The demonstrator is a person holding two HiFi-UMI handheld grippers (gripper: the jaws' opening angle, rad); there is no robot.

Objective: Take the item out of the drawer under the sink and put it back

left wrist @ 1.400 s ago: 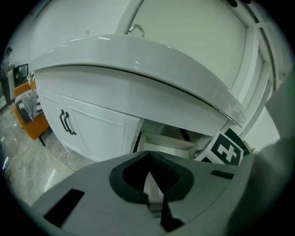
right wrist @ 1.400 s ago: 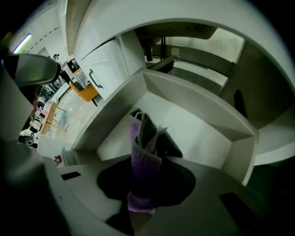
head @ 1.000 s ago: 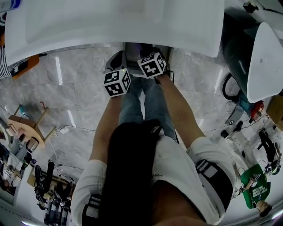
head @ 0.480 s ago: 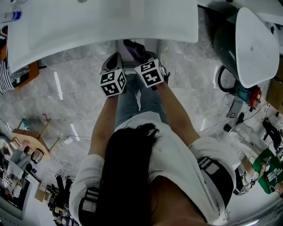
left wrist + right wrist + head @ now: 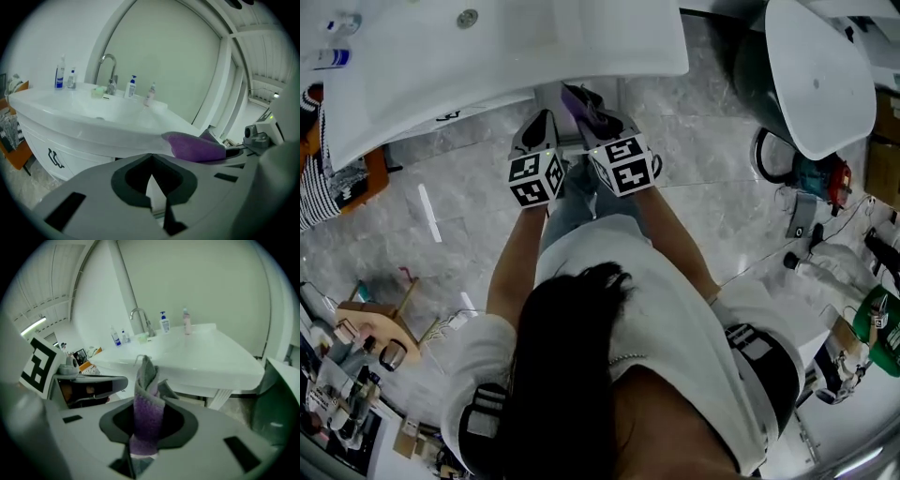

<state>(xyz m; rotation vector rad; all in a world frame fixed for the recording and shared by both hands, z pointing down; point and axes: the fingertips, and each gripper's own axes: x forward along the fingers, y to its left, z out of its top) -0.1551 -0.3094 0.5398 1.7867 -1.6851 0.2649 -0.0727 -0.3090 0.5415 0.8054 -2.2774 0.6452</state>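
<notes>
The grey marbled floor (image 5: 712, 187) spread beneath you, and the broad white basin counter (image 5: 487, 56) filled the top of the head view, its front edge just ahead of your two outstretched arms. Off to the right stood a white rounded panel (image 5: 816, 75), well apart from the basin. Under the counter, the left gripper view showed the curved white cabinet front (image 5: 42, 140) with its dark bent handle (image 5: 55, 158). You held both tools side by side, close to the counter's front edge. Your right gripper (image 5: 595, 117) was pinching the purple and grey fuzzy cloth (image 5: 578, 101), which was out in the open air in front of the basin. In the right gripper view the cloth (image 5: 147, 413) stood upright between the jaws as a twisted strip, its grey tip rising in front of the counter's rim. Your left gripper (image 5: 542, 122) sat just beside it, its jaws pressed together with nothing between them. From its own view the cloth (image 5: 197, 147) showed to the right, poking out level with the counter's underside. On the counter stood the curved chrome tap (image 5: 110, 70). A white pump bottle with a blue label (image 5: 164, 322) and a small pink bottle (image 5: 186, 320) stood near it, and a tall clear bottle with a blue label (image 5: 60, 75) stood at the far left end.
</notes>
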